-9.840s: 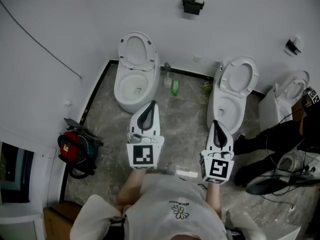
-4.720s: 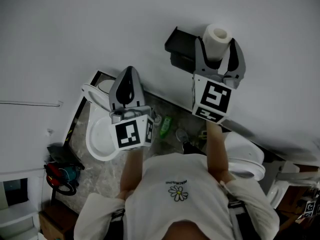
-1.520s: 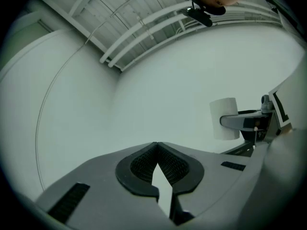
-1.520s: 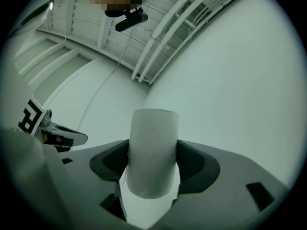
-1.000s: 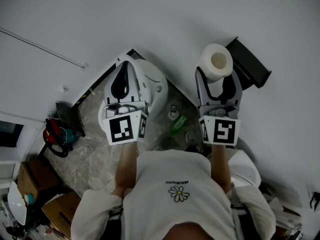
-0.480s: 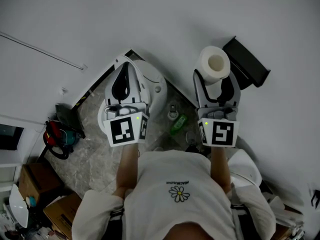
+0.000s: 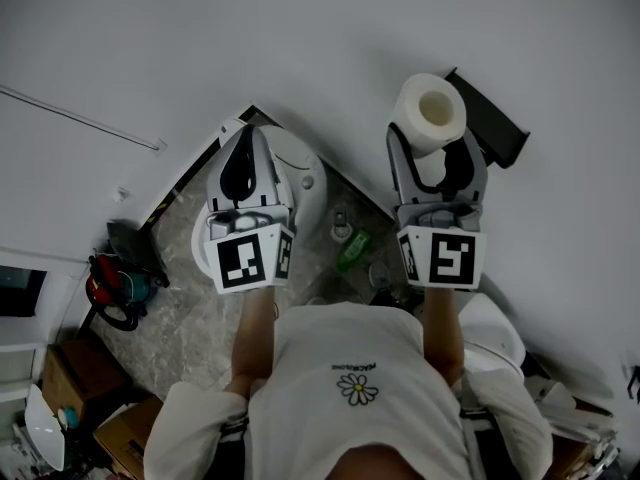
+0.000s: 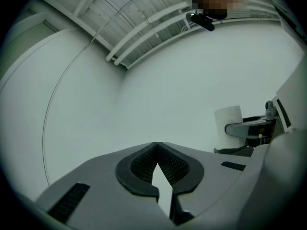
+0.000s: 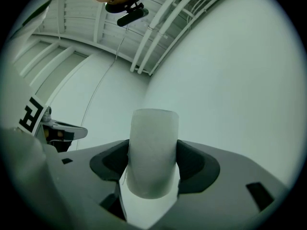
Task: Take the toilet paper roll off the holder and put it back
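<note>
**The roll is out in the air, held by the right gripper**

The right gripper [image 7: 437, 156] has hold of the white toilet paper roll [image 7: 433, 111]. In the right gripper view its two grey jaws are wide apart, and the dark pads [image 9: 193, 164] press on the roll [image 9: 154, 133] from both sides. The roll stands upright between them and sticks out above the tips. From the head view you can look down into the round hole in the top of the roll.

The roll is not on the black metal holder [image 7: 497, 120] on the wall. It is up in the air, just beside the holder, on the holder's left side in the head view. I cannot tell if the two touch.

The left gripper [image 7: 245, 140] has nothing in it. In the left gripper view its jaw tips [image 8: 157, 144] meet at the front, with only a thin gap behind them. It points at the plain white wall [image 8: 158, 85]. It is held up well apart from the right gripper, and from its own view you can see the roll [image 8: 229, 122] far off to the right.

Down below, a white toilet [image 7: 300, 173] stands in the corner on the grey stone floor [image 7: 190, 318]. A small green bottle [image 7: 351, 251] stands near it. The person wears a white shirt with a little daisy [image 7: 359, 389] on it.
</note>
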Demonstrator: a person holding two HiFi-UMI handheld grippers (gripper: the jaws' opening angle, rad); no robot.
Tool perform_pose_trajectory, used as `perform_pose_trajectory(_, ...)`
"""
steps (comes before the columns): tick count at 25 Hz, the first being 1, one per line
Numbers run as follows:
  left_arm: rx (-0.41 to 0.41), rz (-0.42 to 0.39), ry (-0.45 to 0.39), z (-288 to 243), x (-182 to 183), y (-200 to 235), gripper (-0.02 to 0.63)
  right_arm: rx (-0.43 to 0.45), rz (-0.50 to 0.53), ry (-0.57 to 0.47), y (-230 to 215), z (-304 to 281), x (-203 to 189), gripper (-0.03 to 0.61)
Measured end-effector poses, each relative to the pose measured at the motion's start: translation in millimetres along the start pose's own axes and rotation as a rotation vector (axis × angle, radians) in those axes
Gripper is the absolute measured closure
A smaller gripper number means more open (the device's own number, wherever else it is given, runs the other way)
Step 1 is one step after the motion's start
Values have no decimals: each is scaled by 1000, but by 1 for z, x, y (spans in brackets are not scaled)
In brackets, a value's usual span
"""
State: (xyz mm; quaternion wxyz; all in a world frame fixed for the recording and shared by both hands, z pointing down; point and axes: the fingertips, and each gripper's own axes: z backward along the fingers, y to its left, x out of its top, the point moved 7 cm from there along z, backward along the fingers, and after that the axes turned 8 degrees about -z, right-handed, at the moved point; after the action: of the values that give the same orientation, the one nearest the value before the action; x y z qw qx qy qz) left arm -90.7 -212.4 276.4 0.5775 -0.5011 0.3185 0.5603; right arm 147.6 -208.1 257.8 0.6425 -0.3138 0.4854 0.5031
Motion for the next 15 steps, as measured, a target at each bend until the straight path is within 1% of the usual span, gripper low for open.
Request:
perform_pose_trajectory(3, -19, 11, -14, -11, 5, -5, 597, -49, 26, -1, -15, -12, 18, 273)
perform_pose_trajectory(6, -46, 12, -36, -21, 10, -12, 597, -121, 33, 23, -36, -21, 29, 273)
perform_pose_trajectory(10, -77, 24, -56, -31, 15, -27, 597, -231, 15, 99, -74, -28, 31, 273)
perform_pose_trajectory(15, -107, 46, -43, -40, 7, -38, 597, -336, -32, 219, -111, -35, 15, 273)
